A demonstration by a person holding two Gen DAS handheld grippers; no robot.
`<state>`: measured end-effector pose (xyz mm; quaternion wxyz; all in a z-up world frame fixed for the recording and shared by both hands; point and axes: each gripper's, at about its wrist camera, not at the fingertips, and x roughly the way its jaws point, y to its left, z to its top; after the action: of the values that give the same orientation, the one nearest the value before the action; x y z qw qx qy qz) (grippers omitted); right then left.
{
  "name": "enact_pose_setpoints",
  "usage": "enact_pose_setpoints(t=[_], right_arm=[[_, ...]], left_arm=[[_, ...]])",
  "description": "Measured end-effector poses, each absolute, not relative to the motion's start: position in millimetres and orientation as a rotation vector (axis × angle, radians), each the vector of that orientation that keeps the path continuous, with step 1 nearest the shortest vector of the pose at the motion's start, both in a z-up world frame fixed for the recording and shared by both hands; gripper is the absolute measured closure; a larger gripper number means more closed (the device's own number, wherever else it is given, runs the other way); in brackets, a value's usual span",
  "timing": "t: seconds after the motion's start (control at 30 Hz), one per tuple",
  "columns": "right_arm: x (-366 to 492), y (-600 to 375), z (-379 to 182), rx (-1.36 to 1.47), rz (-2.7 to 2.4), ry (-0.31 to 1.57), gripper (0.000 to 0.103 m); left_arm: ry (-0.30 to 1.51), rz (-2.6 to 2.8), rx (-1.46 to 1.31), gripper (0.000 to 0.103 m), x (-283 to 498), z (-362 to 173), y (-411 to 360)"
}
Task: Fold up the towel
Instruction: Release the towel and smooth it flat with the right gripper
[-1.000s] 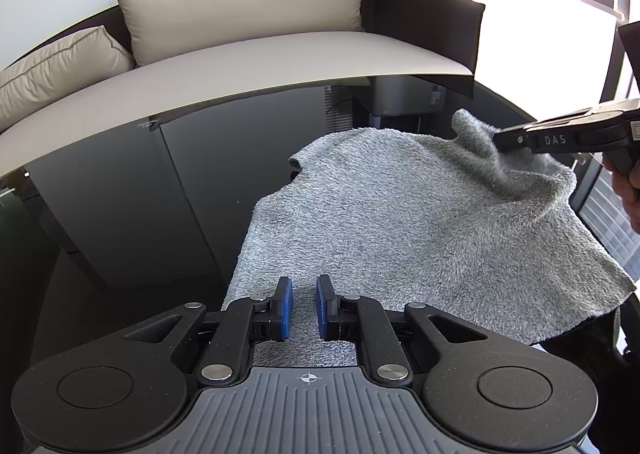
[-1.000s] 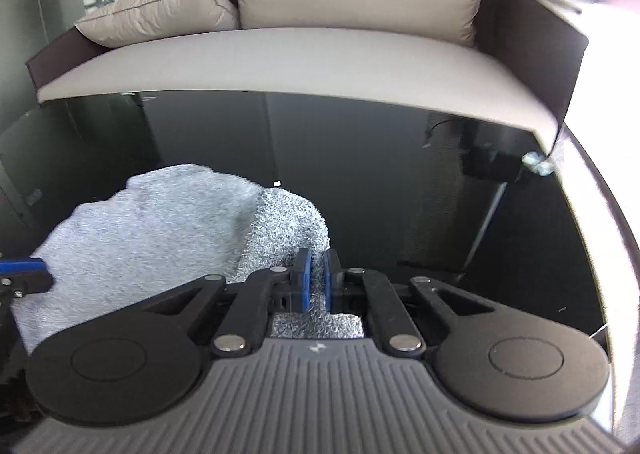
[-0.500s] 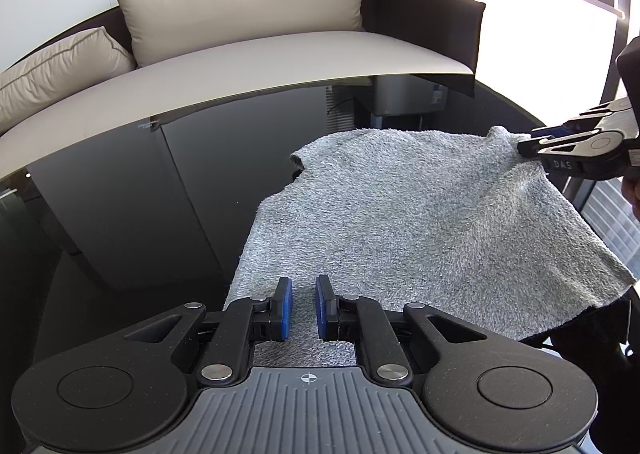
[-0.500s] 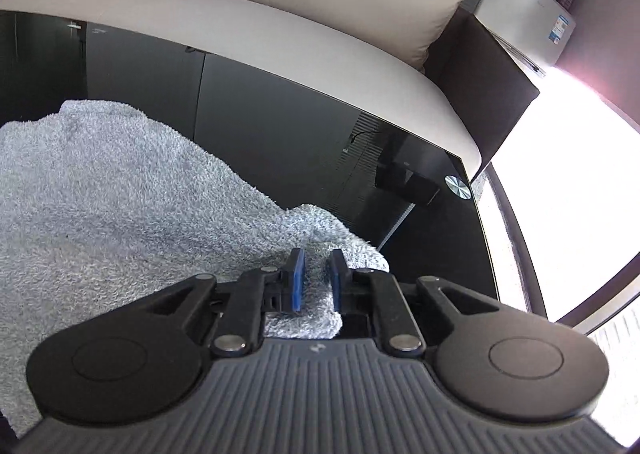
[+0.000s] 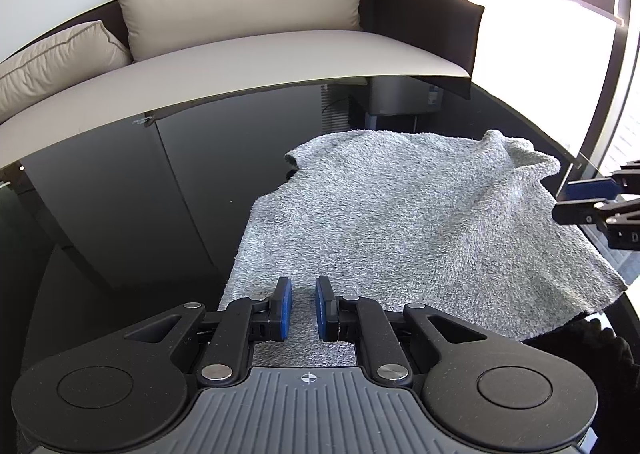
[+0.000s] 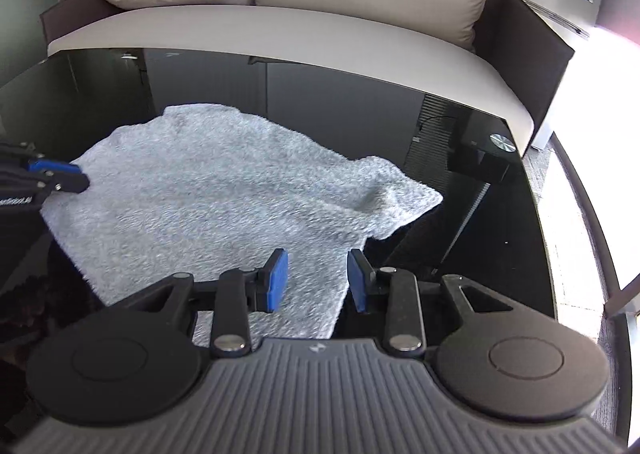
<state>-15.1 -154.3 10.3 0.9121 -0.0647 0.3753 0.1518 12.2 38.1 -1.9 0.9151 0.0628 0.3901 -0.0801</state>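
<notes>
Lying spread on the glossy black glass table, the fluffy grey terry towel looks light, limp and grippy, so I judge corners and hems the best holds. Its long axis seems to run from the near edge toward the beige cushioned sofa, far right corner rumpled. The left gripper pinches the near hem nearly closed; the right gripper stands parted, cloth loose between its jaws.

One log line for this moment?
left claw: shut on towel | right claw: open, released | towel: spread, unfolded
</notes>
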Motion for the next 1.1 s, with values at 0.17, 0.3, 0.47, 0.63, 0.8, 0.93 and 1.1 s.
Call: enact_pose_setpoints(t=[0.17,0.3,0.47,0.63,0.8,0.93,1.1], right_arm=[[-19.9,-148.8,0.2,-0.091,0.369,0.825,0.068],[-26.6,-151.5,-0.2,-0.076,0.348,0.834,0.068],[-40.5,-167.0,3.0,-0.092,0.324,0.855,0.068],[-50.4,-177.7,4.0,-0.093,0.310,0.868,0.068],[-52.6,-188.6,4.8,-0.074,0.301,0.881,0.068],[-50.6,-193.1,6.2,-0.057,0.301,0.889,0.068],[-48.9,-197.2,8.8,-0.054,0.327,0.876,0.067]], left_arm=[[0.801,-0.163,0.119,0.091,8.2,-1.9,38.1],[0.796,-0.156,0.110,0.091,8.5,0.1,40.0],[0.789,-0.158,0.102,0.091,6.1,4.0,41.5],[0.787,-0.172,0.104,0.091,1.4,6.8,39.0],[0.792,-0.201,0.111,0.091,-4.0,7.6,31.9],[0.802,-0.225,0.122,0.091,-7.5,6.5,25.9],[0.822,-0.242,0.140,0.091,-14.3,1.1,21.6]])
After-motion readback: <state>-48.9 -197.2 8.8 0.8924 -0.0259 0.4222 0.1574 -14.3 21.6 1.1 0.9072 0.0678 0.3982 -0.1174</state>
